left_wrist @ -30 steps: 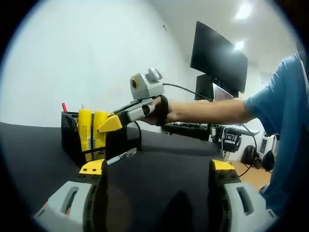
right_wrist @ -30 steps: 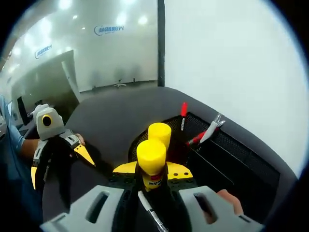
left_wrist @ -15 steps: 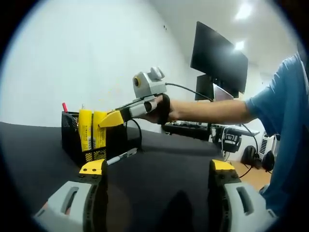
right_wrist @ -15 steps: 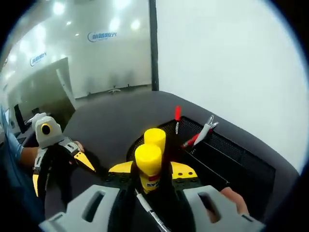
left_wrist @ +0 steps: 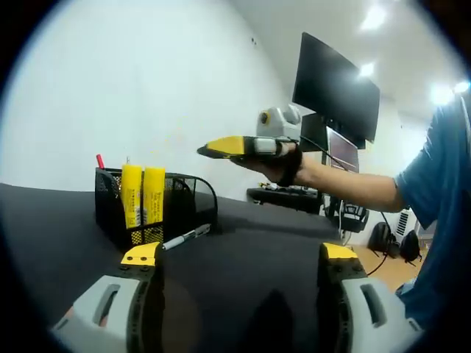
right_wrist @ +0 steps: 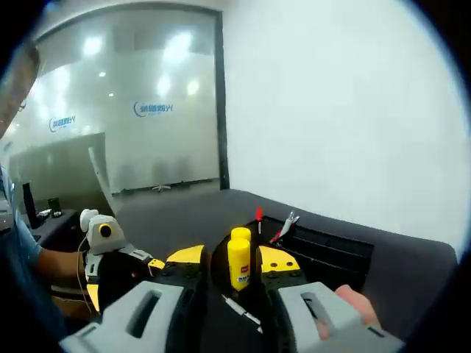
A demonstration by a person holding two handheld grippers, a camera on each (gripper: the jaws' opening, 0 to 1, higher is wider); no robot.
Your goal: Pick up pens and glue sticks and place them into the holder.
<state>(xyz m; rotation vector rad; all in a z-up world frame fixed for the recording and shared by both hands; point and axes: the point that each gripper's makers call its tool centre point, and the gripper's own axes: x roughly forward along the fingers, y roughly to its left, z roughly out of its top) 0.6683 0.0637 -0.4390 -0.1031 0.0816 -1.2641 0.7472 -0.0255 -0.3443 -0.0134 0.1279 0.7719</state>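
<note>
Lifted away from the holder point(left_wrist: 158, 209), the right hand-held gripper point(left_wrist: 221, 147) is now empty and slightly apart, two glue sticks point(left_wrist: 143, 195) stand inside, and the left hand-held gripper point(left_wrist: 239, 261) is wide open over the worktop point(left_wrist: 243, 243).

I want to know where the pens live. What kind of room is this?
Probably an office or lab: a big dark monitor up on the wall side, a black table holding a mesh pen holder, and a frosted glass wall with a logo.
</note>
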